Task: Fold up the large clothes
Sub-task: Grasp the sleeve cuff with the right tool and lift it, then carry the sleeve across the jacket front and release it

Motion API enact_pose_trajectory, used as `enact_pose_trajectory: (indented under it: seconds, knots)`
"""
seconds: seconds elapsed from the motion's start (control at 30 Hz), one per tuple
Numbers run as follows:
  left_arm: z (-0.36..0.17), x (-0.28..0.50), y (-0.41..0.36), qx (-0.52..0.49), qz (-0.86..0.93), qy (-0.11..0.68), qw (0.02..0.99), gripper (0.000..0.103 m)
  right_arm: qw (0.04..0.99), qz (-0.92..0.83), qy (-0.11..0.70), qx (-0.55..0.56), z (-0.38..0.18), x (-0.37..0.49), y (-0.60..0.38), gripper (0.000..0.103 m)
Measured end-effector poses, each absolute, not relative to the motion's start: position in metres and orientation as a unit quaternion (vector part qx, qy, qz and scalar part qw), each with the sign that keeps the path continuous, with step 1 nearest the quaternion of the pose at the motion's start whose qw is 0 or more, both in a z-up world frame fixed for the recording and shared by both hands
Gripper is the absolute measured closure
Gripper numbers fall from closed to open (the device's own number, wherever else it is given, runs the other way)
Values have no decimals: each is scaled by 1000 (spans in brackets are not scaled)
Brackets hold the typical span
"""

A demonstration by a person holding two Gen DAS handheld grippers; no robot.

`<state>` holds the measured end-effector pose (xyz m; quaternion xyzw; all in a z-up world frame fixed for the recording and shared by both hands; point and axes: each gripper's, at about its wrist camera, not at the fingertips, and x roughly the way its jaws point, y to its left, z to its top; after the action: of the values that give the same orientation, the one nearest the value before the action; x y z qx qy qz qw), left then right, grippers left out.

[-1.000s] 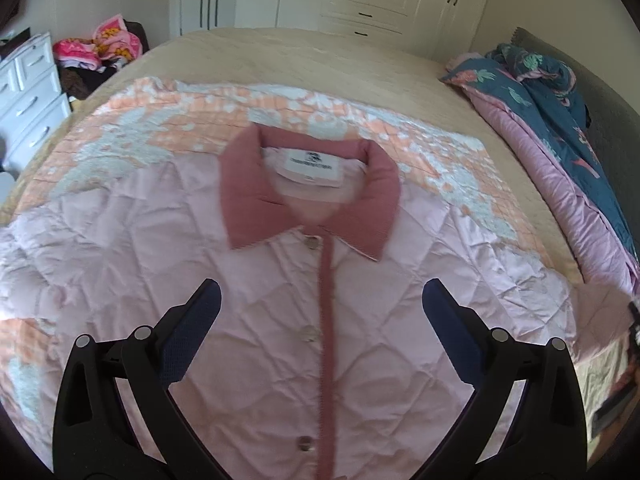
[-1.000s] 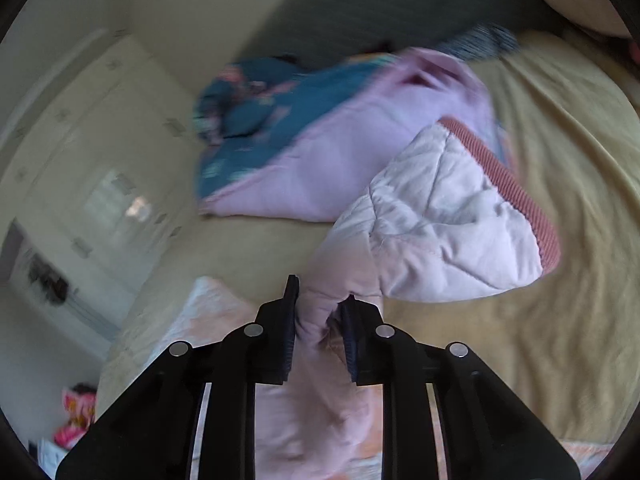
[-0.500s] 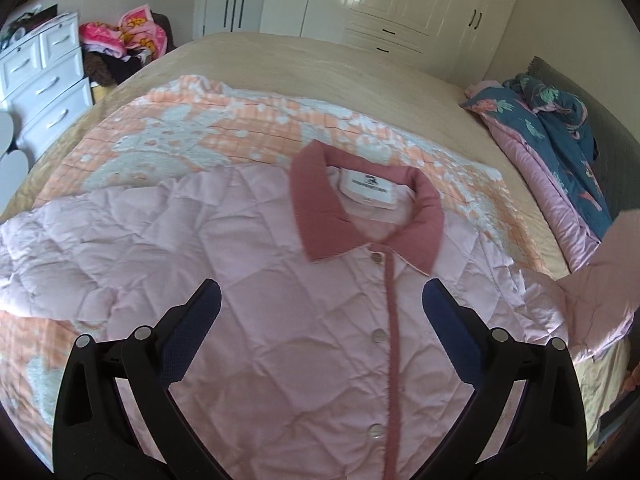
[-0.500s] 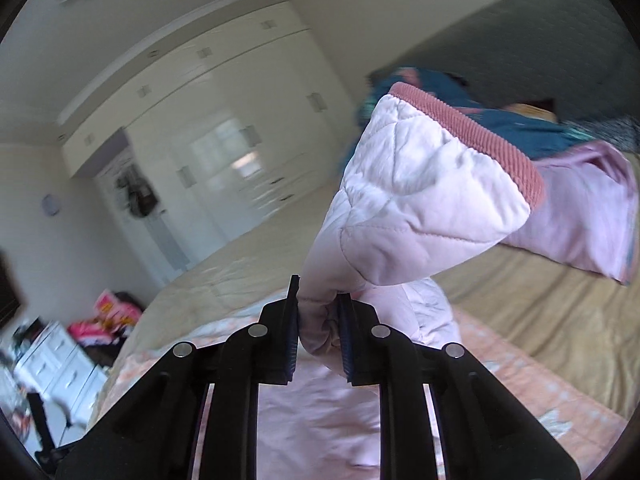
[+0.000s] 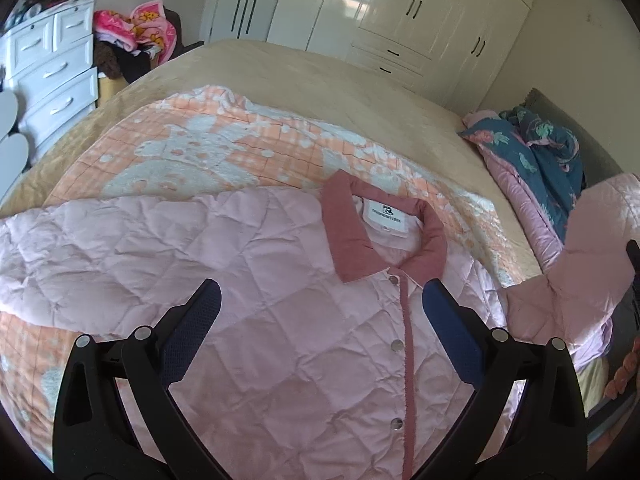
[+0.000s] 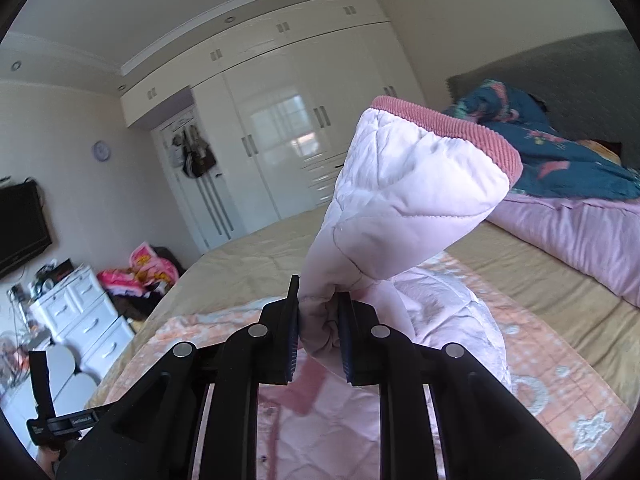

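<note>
A pale pink quilted jacket (image 5: 280, 320) with a darker pink collar (image 5: 352, 240) lies front up and buttoned on an orange and white blanket (image 5: 224, 148) on the bed. My left gripper (image 5: 320, 320) is open and empty, hovering above the jacket's chest. My right gripper (image 6: 318, 344) is shut on the jacket's right sleeve (image 6: 400, 208), lifted above the jacket with its ribbed pink cuff (image 6: 448, 128) pointing up. The raised sleeve also shows in the left wrist view (image 5: 592, 248) at the right edge.
A beige bedspread (image 5: 312, 80) covers the bed. A blue floral and pink duvet (image 5: 536, 168) is piled by the grey headboard (image 6: 560, 68). A white drawer unit (image 5: 52, 76) and a heap of pink clothes (image 5: 140, 32) stand at the left. White wardrobes (image 5: 400, 12) line the far wall.
My right gripper has lifted the sleeve up and swung it over toward the jacket's body. My left gripper has drifted left, so the collar has moved right in its view.
</note>
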<state>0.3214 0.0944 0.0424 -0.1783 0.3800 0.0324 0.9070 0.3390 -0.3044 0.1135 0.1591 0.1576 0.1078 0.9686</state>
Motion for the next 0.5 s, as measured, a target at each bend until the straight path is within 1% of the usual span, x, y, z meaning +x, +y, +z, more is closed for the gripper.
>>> enact_pose_trajectory:
  seconds: [0.13,0.2,0.37,0.5]
  knots:
    - [32,315,108,-197,29,384,902,8,968,127,165,143,113,340,-273,87]
    - [24,311,116,-226,15,391,892,8,967,135,169,132,112,342,-256,87]
    - [9,298,129,-254,6,385,887,8,964,156,185,109,103,348,-221,87]
    - [-6,293,139,-289,-8,381,878,8,960,171,204,87,80,350,-190,87]
